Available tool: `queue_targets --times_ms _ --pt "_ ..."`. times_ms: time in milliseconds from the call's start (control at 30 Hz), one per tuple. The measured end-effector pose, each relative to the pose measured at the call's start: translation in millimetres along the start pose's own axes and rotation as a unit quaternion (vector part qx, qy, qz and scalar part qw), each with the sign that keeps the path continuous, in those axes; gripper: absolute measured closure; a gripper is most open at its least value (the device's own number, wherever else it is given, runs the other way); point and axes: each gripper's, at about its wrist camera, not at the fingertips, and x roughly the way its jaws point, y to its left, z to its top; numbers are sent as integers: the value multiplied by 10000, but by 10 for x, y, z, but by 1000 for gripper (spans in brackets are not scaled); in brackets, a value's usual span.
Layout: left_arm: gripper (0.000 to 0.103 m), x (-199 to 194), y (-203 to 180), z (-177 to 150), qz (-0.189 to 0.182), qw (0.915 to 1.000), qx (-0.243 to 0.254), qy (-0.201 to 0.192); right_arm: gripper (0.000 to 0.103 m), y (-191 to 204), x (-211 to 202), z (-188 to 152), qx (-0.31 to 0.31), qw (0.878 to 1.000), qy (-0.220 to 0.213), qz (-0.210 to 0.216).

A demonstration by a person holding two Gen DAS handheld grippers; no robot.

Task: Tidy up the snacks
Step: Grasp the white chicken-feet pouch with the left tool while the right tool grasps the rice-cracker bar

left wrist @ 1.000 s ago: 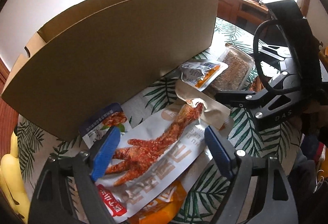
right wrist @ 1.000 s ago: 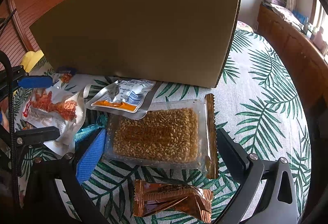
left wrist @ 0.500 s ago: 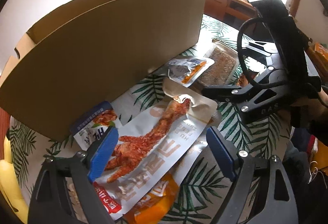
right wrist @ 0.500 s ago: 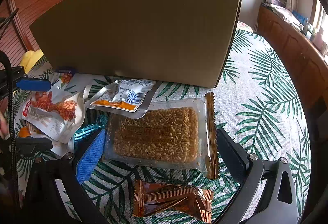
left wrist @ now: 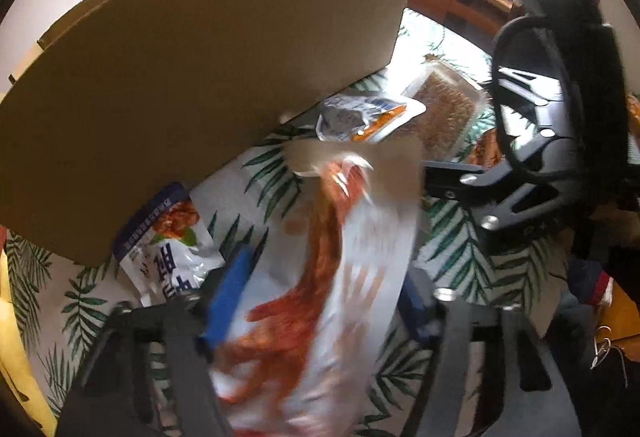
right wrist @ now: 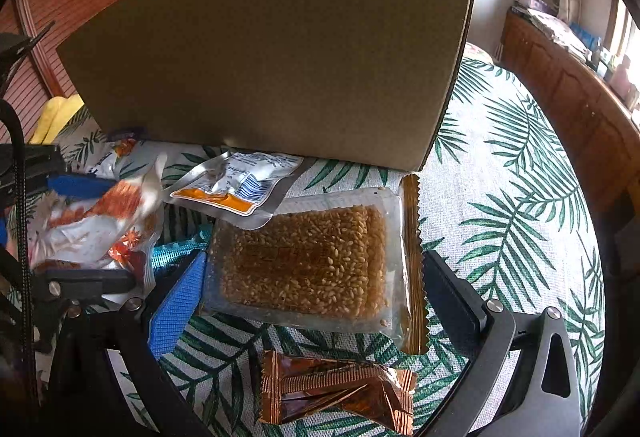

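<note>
My left gripper (left wrist: 320, 301) is closing on the white chicken-feet packet (left wrist: 352, 269). Its blue pads press on the packet's two sides, and the packet buckles upward between them, blurred. The right wrist view shows the same packet (right wrist: 100, 221) crumpled at the far left. My right gripper (right wrist: 316, 297) stands open around a clear packet of a golden grain bar (right wrist: 304, 261), which lies flat on the leaf-print tablecloth (right wrist: 500, 217). A tall open cardboard box (left wrist: 200, 77) stands right behind the snacks.
A blue-and-white packet (left wrist: 172, 249) leans at the box's foot. A silver packet with an orange stripe (right wrist: 240, 185) lies by the grain bar, a copper-wrapped snack (right wrist: 336, 393) in front of it. A wooden cabinet (right wrist: 568, 97) runs along the right.
The left gripper's jaws have come in from wide apart onto the chicken-feet packet, which has bent and risen off the cloth. The right gripper and the grain bar have not moved.
</note>
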Motion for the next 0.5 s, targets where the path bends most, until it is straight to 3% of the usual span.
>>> queue_targets --times_ms 500 --pt "58 -335 200 -285 -60 9981 -325 -527 0 7 3 -2 -7 10000 1 -13"
